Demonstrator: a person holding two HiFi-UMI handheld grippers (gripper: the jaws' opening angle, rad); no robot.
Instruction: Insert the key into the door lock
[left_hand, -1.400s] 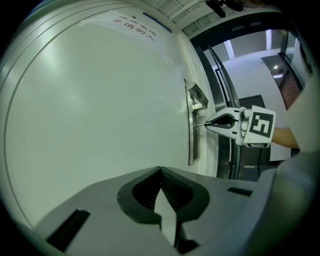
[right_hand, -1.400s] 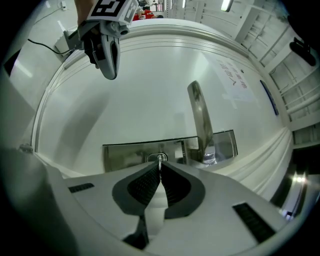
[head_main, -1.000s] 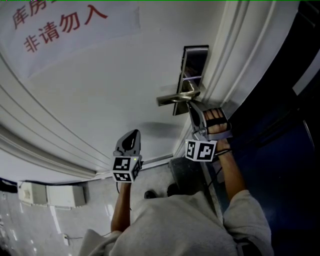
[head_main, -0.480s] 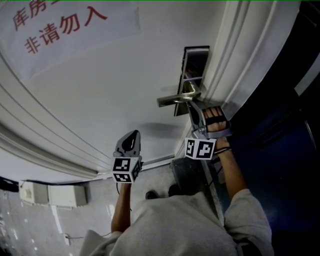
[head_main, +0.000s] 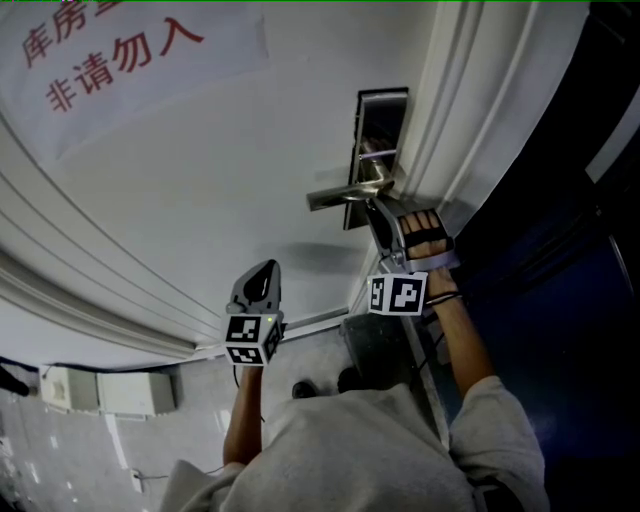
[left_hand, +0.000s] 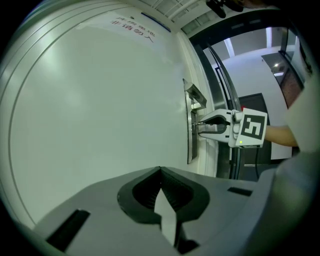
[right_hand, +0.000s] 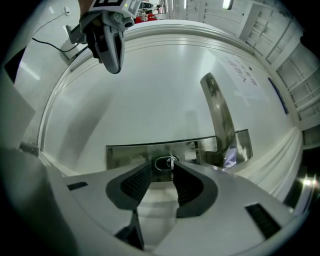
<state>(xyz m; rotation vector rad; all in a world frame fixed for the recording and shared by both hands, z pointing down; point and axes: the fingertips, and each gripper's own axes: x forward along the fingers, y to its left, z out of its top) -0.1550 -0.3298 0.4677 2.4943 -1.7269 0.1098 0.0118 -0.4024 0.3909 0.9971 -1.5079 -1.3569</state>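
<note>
A steel lock plate (head_main: 383, 135) with a lever handle (head_main: 345, 193) sits at the edge of the white door (head_main: 200, 180). In the right gripper view a small metal key (right_hand: 165, 162) sticks out of the keyhole in the plate (right_hand: 130, 155), below the handle (right_hand: 220, 120). My right gripper (right_hand: 162, 167) is at the key and its jaws are opening. The key's head lies between the tips, and the pads stand off it. My left gripper (head_main: 262, 275) hangs away from the lock, pointing at the bare door, shut on nothing (left_hand: 160, 172). It sees the right gripper (left_hand: 207, 128) at the plate (left_hand: 189, 135).
A sign with red characters (head_main: 110, 50) is on the door at upper left. The white door frame (head_main: 470, 120) runs right of the lock, and a dark opening (head_main: 580, 250) lies beyond it. Grey floor (head_main: 330, 350) and my shoes show below.
The right gripper stays at the lock plate. The lock and right hand sit slightly higher and further left in the picture. The left gripper has not moved.
</note>
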